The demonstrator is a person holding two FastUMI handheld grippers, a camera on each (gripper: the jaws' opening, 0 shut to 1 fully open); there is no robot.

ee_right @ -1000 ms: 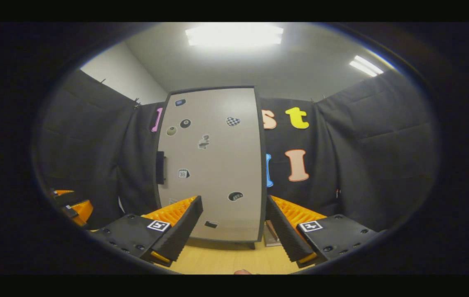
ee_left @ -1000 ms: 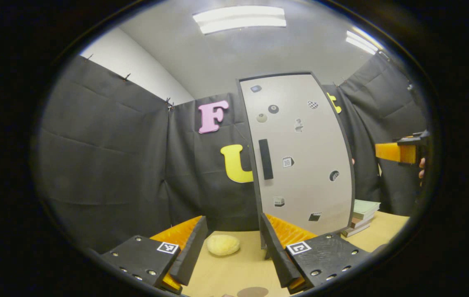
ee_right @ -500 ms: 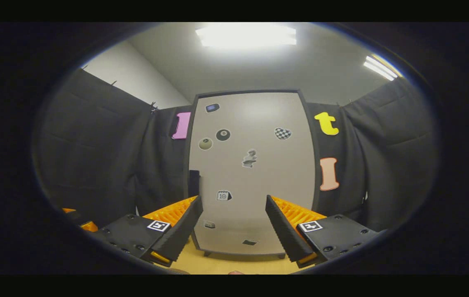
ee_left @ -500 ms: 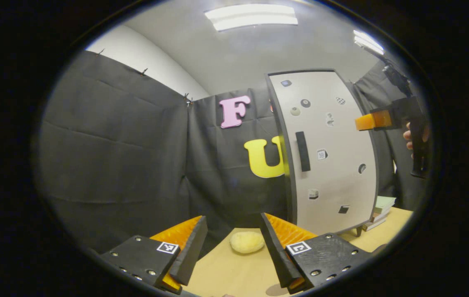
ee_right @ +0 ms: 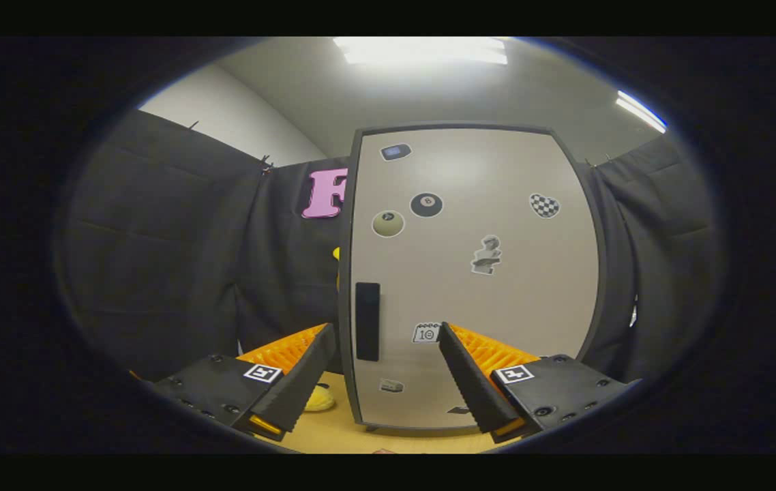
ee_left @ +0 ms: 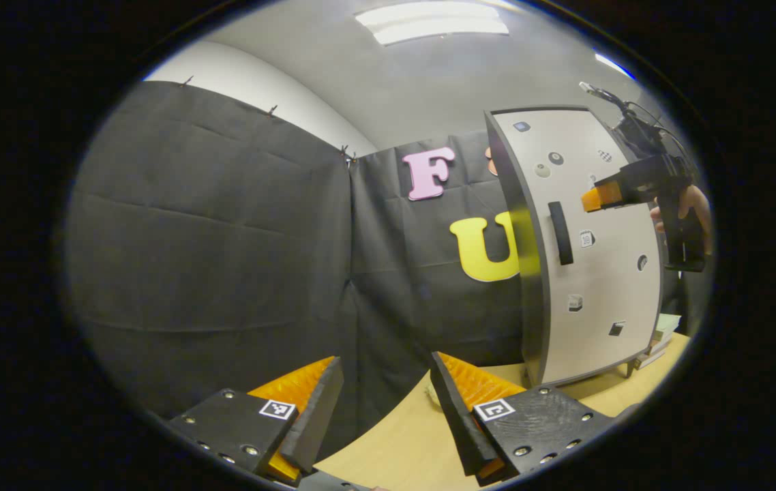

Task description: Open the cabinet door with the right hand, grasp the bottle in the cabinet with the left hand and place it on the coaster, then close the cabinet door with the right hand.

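You are holding the right gripper (ee_right: 384, 382) up in front of the closed cabinet door (ee_right: 470, 273), its fingers standing apart with nothing between them. The relation that matters is the black handle (ee_right: 367, 320): it is sitting near the door's left edge, its long axis running straight up and down, and in the right gripper view it is lying just above the gap between your fingers and a little toward the left one. By my reading you are facing a short reach forward and slightly up and left, with the fingers closing from either side of that upright bar. In the left gripper view the same handle (ee_left: 560, 232) is showing with your right gripper a little way to its right, in front of the door and near handle height, apart from it.

Your left gripper (ee_left: 384, 423) is hanging lower and well off to the side, jaws spread and empty, so the right hand is much the nearer one to the door.

The bottle is presumably behind the shut door; nothing of it is visible, and I cannot make out the coaster either.

The cabinet is standing on a light wooden tabletop (ee_left: 401, 436), with a stack of books (ee_left: 661, 334) just beside its far side and a pale yellow lump (ee_right: 320, 399) lying near its left corner. Black cloth is walling the booth, under ceiling strip lights.
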